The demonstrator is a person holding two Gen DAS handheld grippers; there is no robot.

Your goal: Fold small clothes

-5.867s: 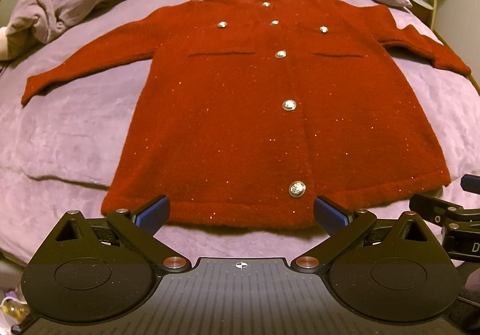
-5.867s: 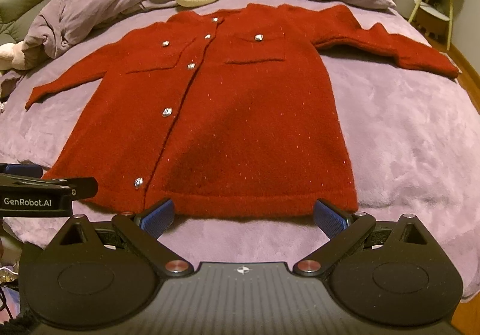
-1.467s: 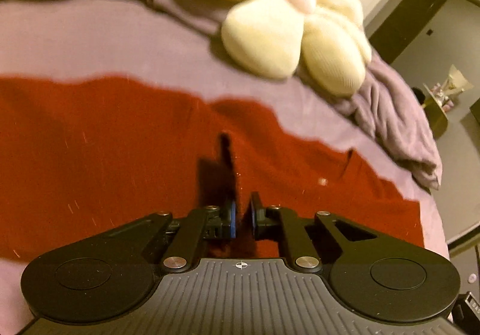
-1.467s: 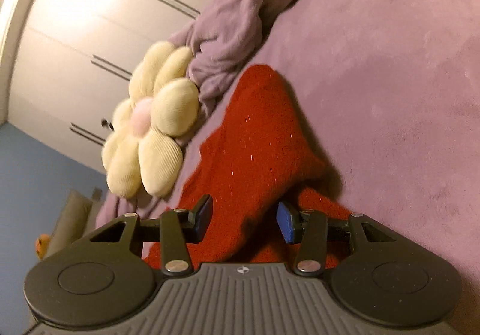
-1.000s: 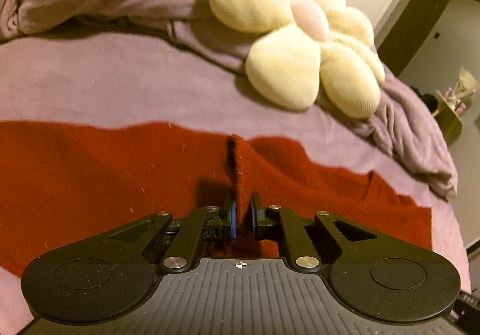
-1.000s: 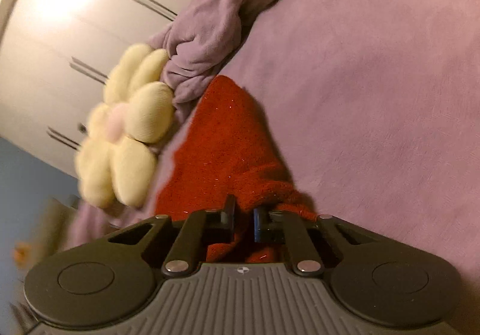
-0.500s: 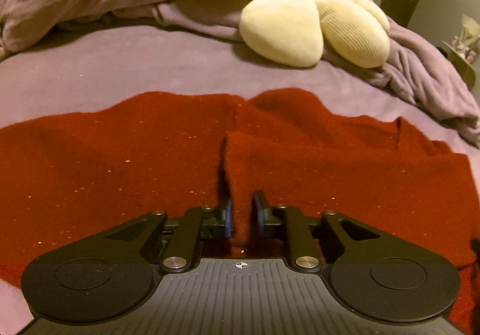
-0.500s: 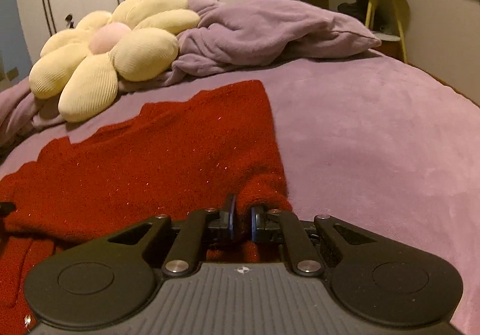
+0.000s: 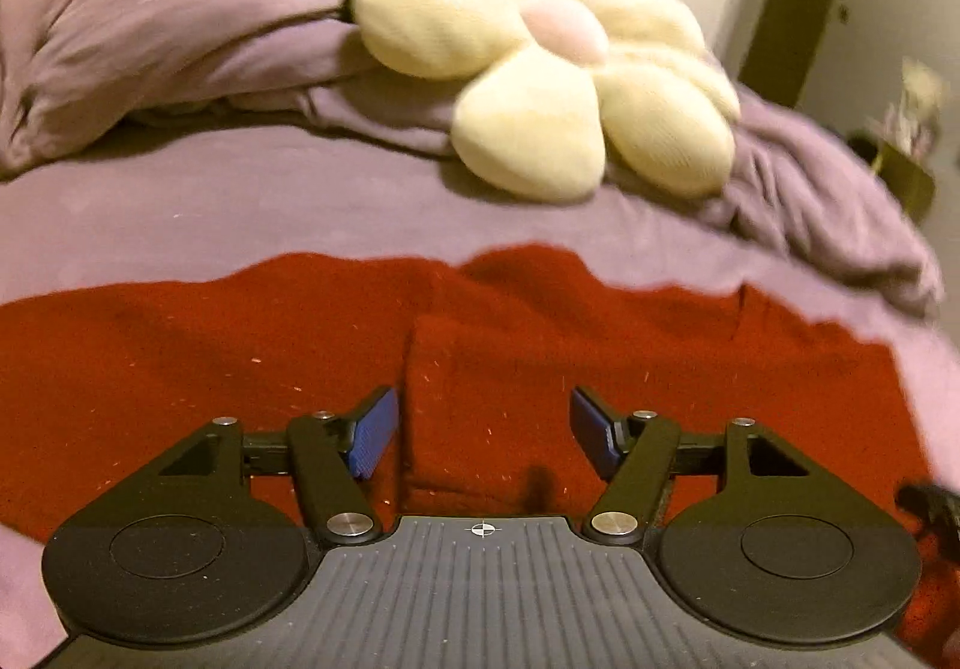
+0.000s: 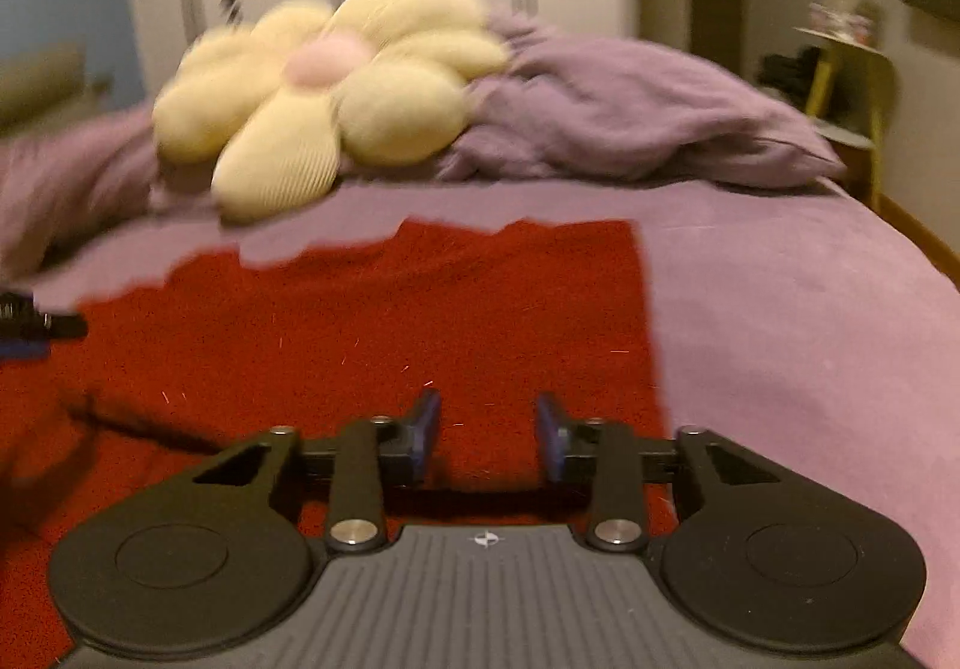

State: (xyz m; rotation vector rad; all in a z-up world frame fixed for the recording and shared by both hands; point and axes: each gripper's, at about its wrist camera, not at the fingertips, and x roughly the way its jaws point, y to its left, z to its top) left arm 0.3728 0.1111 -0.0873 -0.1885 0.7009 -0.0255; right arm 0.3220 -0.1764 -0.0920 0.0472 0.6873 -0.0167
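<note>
The red knitted cardigan (image 9: 240,345) lies flat on the purple bed, folded so its back faces up. A folded-in sleeve (image 9: 480,405) rests on top of it, running toward my left gripper (image 9: 483,423). That gripper's jaws are opening, blue pads clear of the sleeve cloth lying under the gap. In the right wrist view the cardigan (image 10: 390,321) shows a straight folded right edge. My right gripper (image 10: 487,429) hovers over its near part with jaws opening and nothing pinched between the pads. The left gripper's tip (image 10: 30,324) shows at the left edge there.
A cream flower-shaped cushion (image 9: 540,63) and a rumpled purple duvet (image 10: 630,123) lie at the head of the bed. Bare purple bedspread (image 10: 810,321) stretches to the right of the cardigan. A small yellow side table (image 10: 852,87) stands past the bed's right side.
Both grippers were shut on red cloth half a second ago; both have let go and spread their jaws. The sleeves now lie flat on the cardigan. The right gripper has risen.
</note>
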